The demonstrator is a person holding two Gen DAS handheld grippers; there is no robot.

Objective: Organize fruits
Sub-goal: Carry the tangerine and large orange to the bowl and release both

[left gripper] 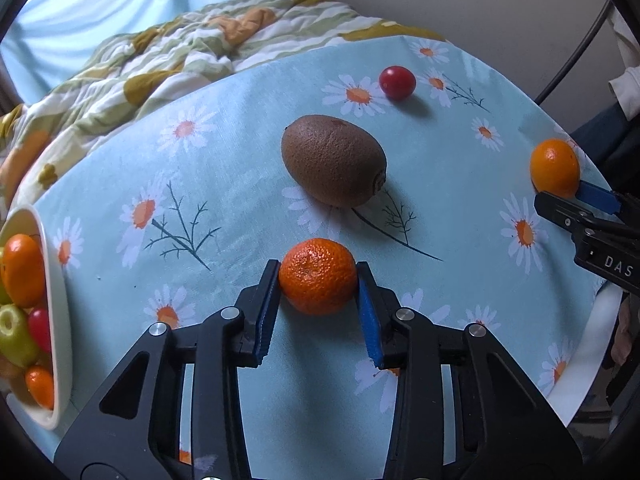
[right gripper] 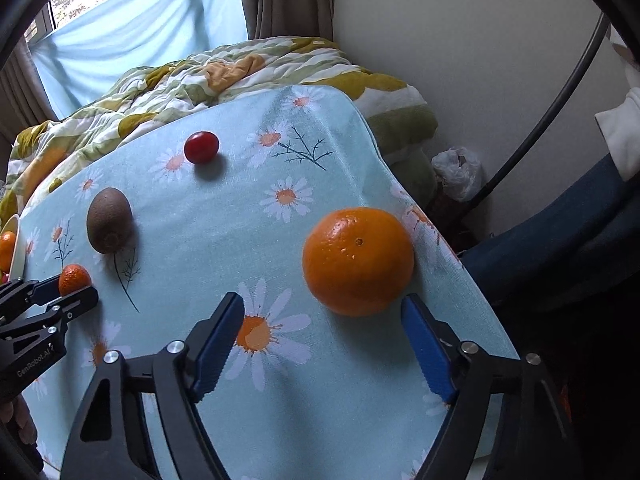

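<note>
Step in hand, by judgement: gathering the loose fruit into the bowl (left gripper: 60,320), two pickups under way at once.

Left gripper (left gripper: 318,280): pads pressed against both flanks of the mandarin (left gripper: 317,276), which sits on the bench (left gripper: 224,184) near its front edge. Clamped, but not visibly lifted.

Right gripper (right gripper: 324,312): jaws spread wide, just short of the orange (right gripper: 358,261); no contact. The orange lies close to the bench's right edge.

Next move, as judged: the left needs a lift and a carry leftward to the bowl at the bench's left edge; the right needs to advance until the orange sits between the pads, then close. Near the edge, a nudge could roll the orange off.

Fruit, appearance:
- Mandarin: small, deep orange, coarse pebbled rind.
- Orange: larger, smooth, glossy, round.
- Kiwi (left gripper: 334,160): brown, fuzzy, egg-shaped, lying on its side mid-bench, beyond the mandarin.
- Red fruit (left gripper: 397,82): small, shiny, towards the far side; kind uncertain.
- Bowl: cream, already holding orange, green and red fruit.

Cloth: pale blue, daisy print.
</note>
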